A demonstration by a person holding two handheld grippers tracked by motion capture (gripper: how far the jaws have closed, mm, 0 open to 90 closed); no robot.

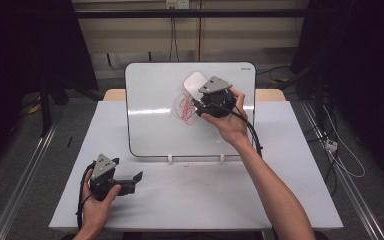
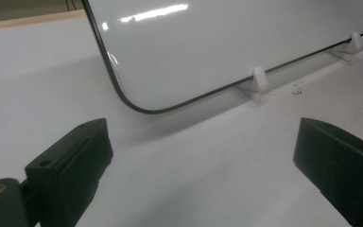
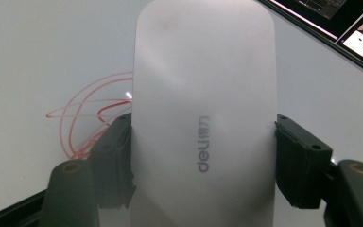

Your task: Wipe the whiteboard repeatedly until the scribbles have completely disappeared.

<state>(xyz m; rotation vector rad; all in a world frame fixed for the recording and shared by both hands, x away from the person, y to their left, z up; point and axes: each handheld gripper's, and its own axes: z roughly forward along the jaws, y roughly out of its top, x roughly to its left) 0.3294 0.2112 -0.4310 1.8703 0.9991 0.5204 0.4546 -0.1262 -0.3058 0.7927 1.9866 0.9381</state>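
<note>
A whiteboard (image 1: 155, 115) leans upright on two small white feet at the back of the table, with a red scribble (image 1: 185, 109) near its middle. My right gripper (image 1: 198, 96) is shut on a white eraser (image 1: 194, 83) and holds it against the board just right of the scribble. In the right gripper view the eraser (image 3: 203, 109) fills the gap between both jaws, with the red scribble (image 3: 92, 118) to its left. My left gripper (image 1: 136, 180) rests low on the table at the front left, jaws open and nothing between them. In the left gripper view the board's lower corner (image 2: 137, 101) lies ahead.
The white table (image 1: 195, 195) has bare room in front of the board. The board's white feet (image 1: 170, 158) stand on it. Cables trail off the table's right side onto the floor (image 1: 340, 155). Dark curtains hang at both sides.
</note>
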